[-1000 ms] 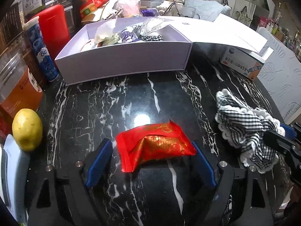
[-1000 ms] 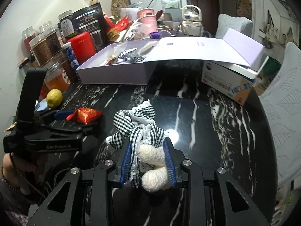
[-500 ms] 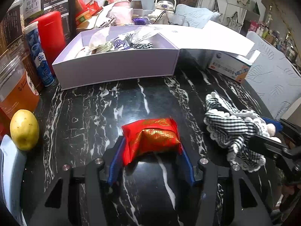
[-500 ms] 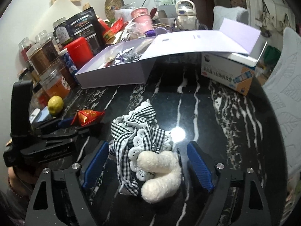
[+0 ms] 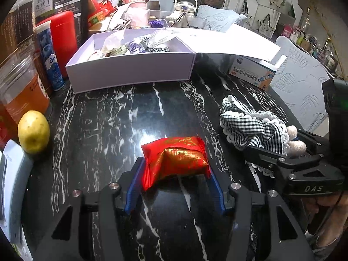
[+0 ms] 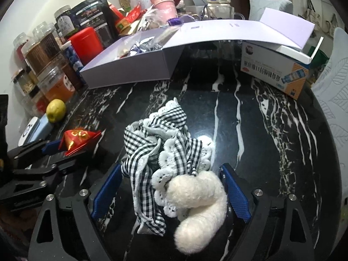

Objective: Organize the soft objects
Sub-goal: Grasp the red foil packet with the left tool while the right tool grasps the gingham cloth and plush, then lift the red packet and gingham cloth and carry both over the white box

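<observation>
Since a second ago, your left gripper has squeezed tight on the red packet, and your right gripper has let go of the checkered cloth toy, its fingers spread wide beside it. Both soft things sit on the black marble table. Behind them, the open white box is well apart, with bare table between.

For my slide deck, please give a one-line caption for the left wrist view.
Left gripper shut on a red snack packet on the black marble table.
</observation>
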`<action>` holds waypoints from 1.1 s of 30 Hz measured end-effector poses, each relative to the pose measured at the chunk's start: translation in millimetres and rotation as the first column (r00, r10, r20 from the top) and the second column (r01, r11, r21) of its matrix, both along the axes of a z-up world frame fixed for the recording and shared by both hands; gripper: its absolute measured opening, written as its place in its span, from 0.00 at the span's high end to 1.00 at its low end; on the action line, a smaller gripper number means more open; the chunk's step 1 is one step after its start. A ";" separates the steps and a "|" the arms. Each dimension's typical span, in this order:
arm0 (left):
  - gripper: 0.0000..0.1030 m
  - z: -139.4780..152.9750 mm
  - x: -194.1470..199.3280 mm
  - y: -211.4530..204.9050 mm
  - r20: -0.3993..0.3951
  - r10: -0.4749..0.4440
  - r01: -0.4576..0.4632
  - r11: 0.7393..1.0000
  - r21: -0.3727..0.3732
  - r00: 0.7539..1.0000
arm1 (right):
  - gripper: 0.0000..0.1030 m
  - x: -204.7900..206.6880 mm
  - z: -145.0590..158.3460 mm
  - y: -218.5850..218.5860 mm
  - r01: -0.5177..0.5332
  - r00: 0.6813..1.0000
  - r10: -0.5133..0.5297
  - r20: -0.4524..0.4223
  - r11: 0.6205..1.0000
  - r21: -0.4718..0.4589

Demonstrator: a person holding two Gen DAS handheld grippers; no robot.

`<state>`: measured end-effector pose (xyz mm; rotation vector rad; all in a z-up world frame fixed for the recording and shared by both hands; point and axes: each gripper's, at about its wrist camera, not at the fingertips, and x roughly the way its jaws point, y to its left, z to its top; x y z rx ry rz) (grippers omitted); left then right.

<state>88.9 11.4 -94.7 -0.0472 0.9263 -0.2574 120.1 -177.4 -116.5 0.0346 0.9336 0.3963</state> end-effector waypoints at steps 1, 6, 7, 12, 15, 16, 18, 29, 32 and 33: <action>0.47 -0.5 -0.3 0.7 -0.001 0.001 -0.001 1.000 0.000 1.000 | 0.12 0.1 -0.6 0.9 0.000 1.000 0.000 -0.001 1.000 -0.010; 0.47 -1.2 -2.4 3.4 -0.003 0.008 -0.008 1.000 -0.008 1.000 | 0.31 -2.8 -1.0 3.4 0.011 1.000 -0.011 0.020 1.000 -0.027; 0.47 -0.8 -2.9 3.3 -0.001 0.009 -0.009 1.000 -0.006 1.000 | 0.36 -4.0 -0.5 2.8 0.011 1.000 -0.010 0.027 1.000 -0.026; 0.47 -0.7 -5.6 4.9 -0.002 0.011 -0.011 1.000 -0.004 1.000 | 0.49 -8.5 0.7 -0.8 0.008 0.999 -0.008 0.034 1.000 0.009; 0.47 0.7 -8.0 6.7 0.003 0.014 -0.014 1.000 -0.002 1.000 | 0.50 -11.9 1.2 -3.4 0.017 0.999 -0.018 0.032 0.999 0.031; 0.47 1.4 -9.1 7.1 0.005 0.015 -0.015 1.000 -0.001 1.000 | 0.50 -13.8 1.7 -4.4 0.019 0.999 -0.020 0.035 0.999 0.037; 0.47 2.9 -11.4 8.0 0.009 0.015 -0.015 1.000 -0.002 1.000 | 0.50 -18.3 3.7 -5.8 0.021 0.999 -0.023 0.041 0.999 0.047; 0.47 25.3 -30.8 2.9 0.072 -0.006 0.007 1.000 -0.012 0.997 | 0.50 -54.8 23.9 -9.5 0.012 0.997 -0.021 0.080 0.994 0.105; 0.47 35.0 -38.0 2.5 0.099 -0.009 0.011 1.000 -0.013 0.995 | 0.50 -66.6 32.5 -9.2 0.010 0.995 -0.022 0.097 0.992 0.125; 0.47 38.0 -40.0 2.5 0.107 -0.009 0.010 1.000 -0.014 0.994 | 0.50 -70.6 36.0 -9.0 0.008 0.994 -0.022 0.105 0.991 0.133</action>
